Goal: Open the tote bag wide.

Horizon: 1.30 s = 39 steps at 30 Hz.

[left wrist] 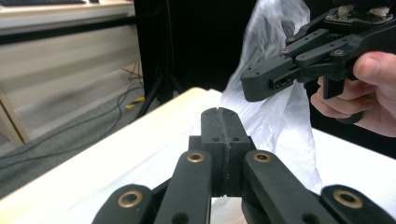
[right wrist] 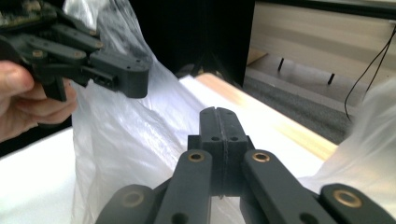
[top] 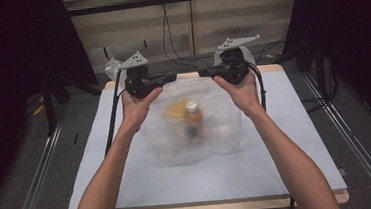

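Both hand-held grippers, left (top: pixel 171 77) and right (top: pixel 204 73), are clenched on the top edge of a clear, crinkled plastic bag (top: pixel 215 127), holding it up between them. Below the jaws, inside the bag, lie a white-capped orange bottle (top: pixel 193 115) and a yellow item (top: pixel 177 108). Loading looks done; closing or moving the bag over the pale blue table (top: pixel 287 151) likely remains.
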### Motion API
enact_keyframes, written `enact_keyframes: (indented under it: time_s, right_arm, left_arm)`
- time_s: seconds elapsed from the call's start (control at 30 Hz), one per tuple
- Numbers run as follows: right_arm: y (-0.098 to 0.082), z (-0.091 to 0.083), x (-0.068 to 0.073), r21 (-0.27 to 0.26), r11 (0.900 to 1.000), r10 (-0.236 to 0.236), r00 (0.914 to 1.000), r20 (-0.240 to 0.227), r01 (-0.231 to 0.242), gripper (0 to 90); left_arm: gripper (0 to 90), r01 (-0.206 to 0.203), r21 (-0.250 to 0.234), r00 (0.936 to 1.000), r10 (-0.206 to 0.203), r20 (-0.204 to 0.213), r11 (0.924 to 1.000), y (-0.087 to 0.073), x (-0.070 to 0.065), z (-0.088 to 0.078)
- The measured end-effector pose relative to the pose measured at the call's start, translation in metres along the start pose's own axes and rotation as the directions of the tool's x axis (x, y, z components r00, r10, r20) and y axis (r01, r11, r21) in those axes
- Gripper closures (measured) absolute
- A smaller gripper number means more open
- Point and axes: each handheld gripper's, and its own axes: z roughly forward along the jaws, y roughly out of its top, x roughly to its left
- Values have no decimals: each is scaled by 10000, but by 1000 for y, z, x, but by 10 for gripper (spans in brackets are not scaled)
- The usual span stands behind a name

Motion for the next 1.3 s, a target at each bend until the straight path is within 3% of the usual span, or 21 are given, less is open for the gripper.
enact_keyframes:
  time_s: [0.13, 0.37, 0.47, 0.67, 0.8, 0.83, 0.97, 1.17, 1.3]
  right_arm:
    - [-13, 1, 4, 87, 10000, -24, 9997, -230, 26, 900]
    - [-29, -2, 7, 236, 9997, 13, 9996, -289, -6, 900]
    - [-32, -5, 8, 44, 9999, 100, 9992, -375, -99, 900]
    - [-43, -3, 14, 508, 9987, -8, 9987, -515, 34, 900]
    - [-51, -5, 21, 569, 9984, 41, 9985, -546, -10, 900]
    - [-56, -5, 26, 737, 9972, -38, 9986, -530, 77, 900]
    - [-63, -3, 28, 841, 9964, -53, 9985, -537, 98, 900]
    - [-76, 3, 14, 947, 9951, 328, 9987, -401, -289, 900]
    - [-88, 8, 11, 1199, 9920, 450, 9980, -447, -393, 900]
  left_arm:
    - [900, -285, 405, 9996, 284, 39, 9988, -13, -8, -1]
    - [900, -330, 738, 9991, 309, 291, 9967, -27, -14, -1]
    - [900, -353, 1010, 9983, 304, 493, 9943, -36, -16, 1]
    - [900, -495, 1261, 9958, 393, 822, 9908, -47, -27, 1]
    - [900, -466, 1144, 9956, 368, 864, 9923, -55, -34, -3]
    - [900, -491, 1387, 9959, 378, 825, 9891, -60, -38, -3]
    - [900, -371, 1347, 9961, 259, 841, 9902, -67, -35, -3]
    - [900, -147, 1637, 9969, 18, 786, 9864, -84, -27, 5]
    - [900, -87, 1790, 9959, -75, 900, 9838, -91, -29, 10]
